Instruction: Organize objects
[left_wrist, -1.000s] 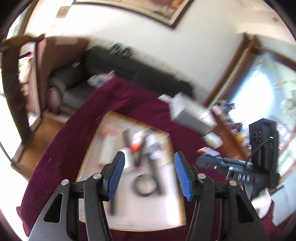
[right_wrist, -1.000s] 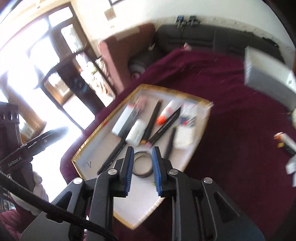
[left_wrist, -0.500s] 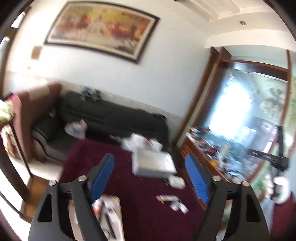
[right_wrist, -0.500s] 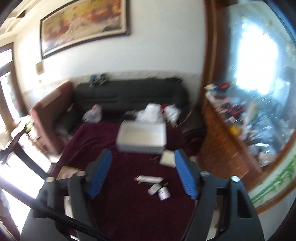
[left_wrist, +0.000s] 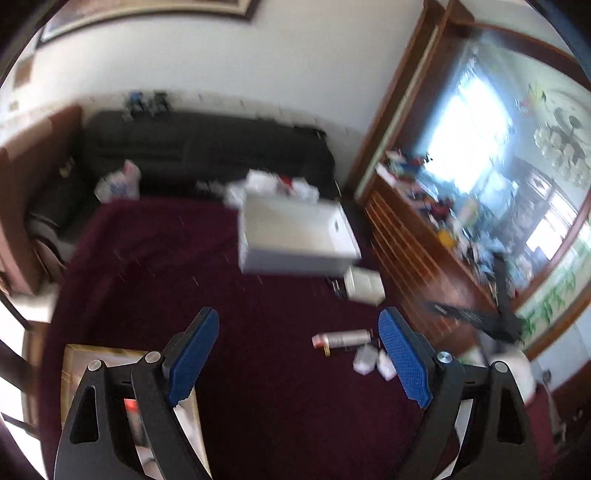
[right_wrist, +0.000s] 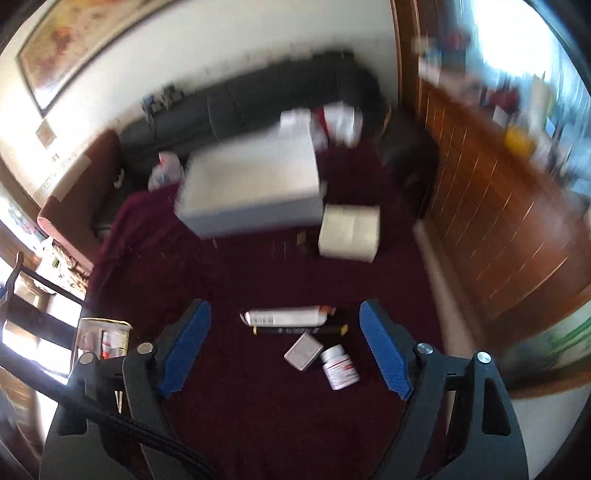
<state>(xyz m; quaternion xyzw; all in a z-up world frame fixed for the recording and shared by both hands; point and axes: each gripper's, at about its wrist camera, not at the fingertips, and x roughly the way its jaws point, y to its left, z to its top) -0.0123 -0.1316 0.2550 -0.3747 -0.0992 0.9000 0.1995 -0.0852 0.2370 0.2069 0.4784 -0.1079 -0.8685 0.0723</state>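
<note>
With the fingers of the right gripper (right_wrist: 284, 347) and the left gripper (left_wrist: 299, 358) spread wide and empty, the tube (right_wrist: 286, 316) near the table's (right_wrist: 229, 424) right edge is best straddled squarely across its width before any closing.

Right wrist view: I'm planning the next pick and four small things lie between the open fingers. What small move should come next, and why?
Probably lower the right gripper toward the white tube, the item farthest from the camera. Its jaws stand open and empty, having just opened. The tube lies crosswise on the maroon cloth against a black marker, so rolling the wrist first may help.
</note>
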